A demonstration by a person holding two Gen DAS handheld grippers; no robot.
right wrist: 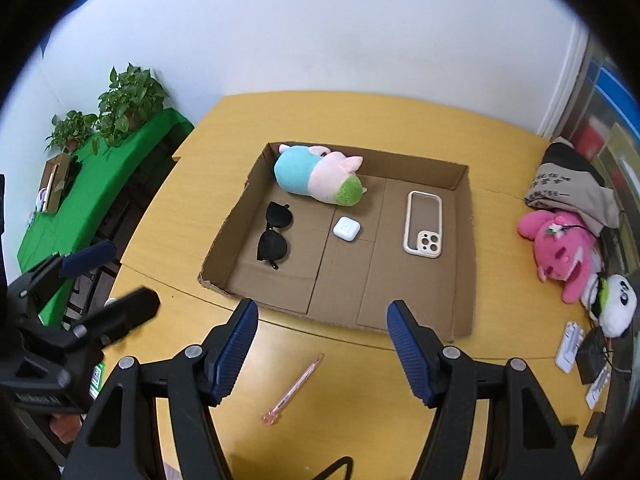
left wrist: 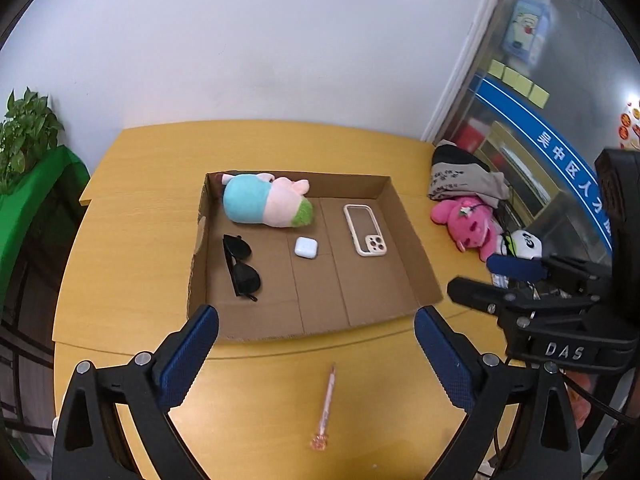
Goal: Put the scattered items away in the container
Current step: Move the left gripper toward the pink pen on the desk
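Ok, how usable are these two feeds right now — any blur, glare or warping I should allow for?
Left wrist view: the pen and the cardboard tray are sharp under even, soft-shadowed light; the table edge bows strongly, and the glass door shows hazy reflections. Right wrist view: similarly sharp, corners black, but the left gripper at the edge looks motion-smeared.

A yellow wooden tabletop [right wrist: 360, 120] is carrying a shallow cardboard tray [right wrist: 464, 272] at its middle. A pink pen [right wrist: 294, 388] is lying on the bare wood just in front of the tray's near edge. Along the right side — well apart from the tray — a folded grey garment [right wrist: 572, 188], a pink plush toy [right wrist: 560, 252] and a panda plush [right wrist: 618, 308] are sitting bunched together.
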